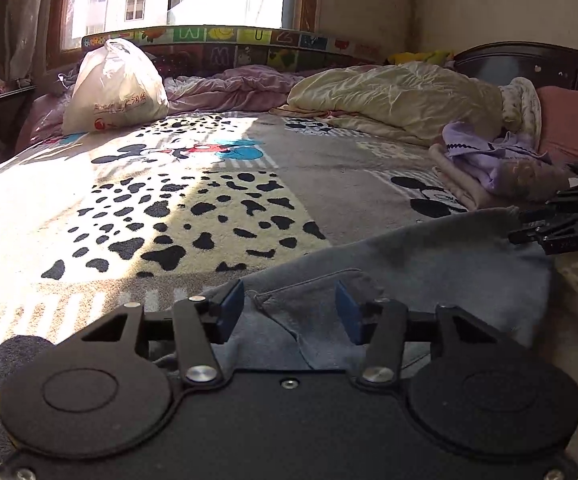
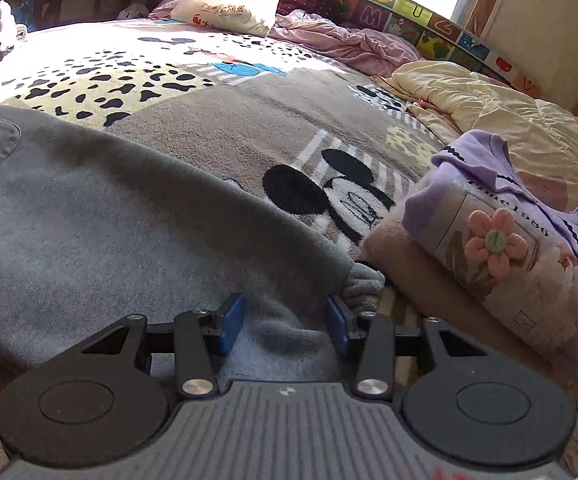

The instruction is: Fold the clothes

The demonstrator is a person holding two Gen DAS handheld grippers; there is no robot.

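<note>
Grey fleece garment point(image 2: 129, 216), soft and matte, lies spread low in frame on the plush bed blanket point(image 1: 193, 208); both grippers' blue fingers point(image 1: 231, 310) stand spread, cloth between them unpinched.

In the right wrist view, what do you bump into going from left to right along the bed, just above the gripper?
Grey garment → mouse face on the blanket → pink folded cloth → purple top with a flower.
</note>
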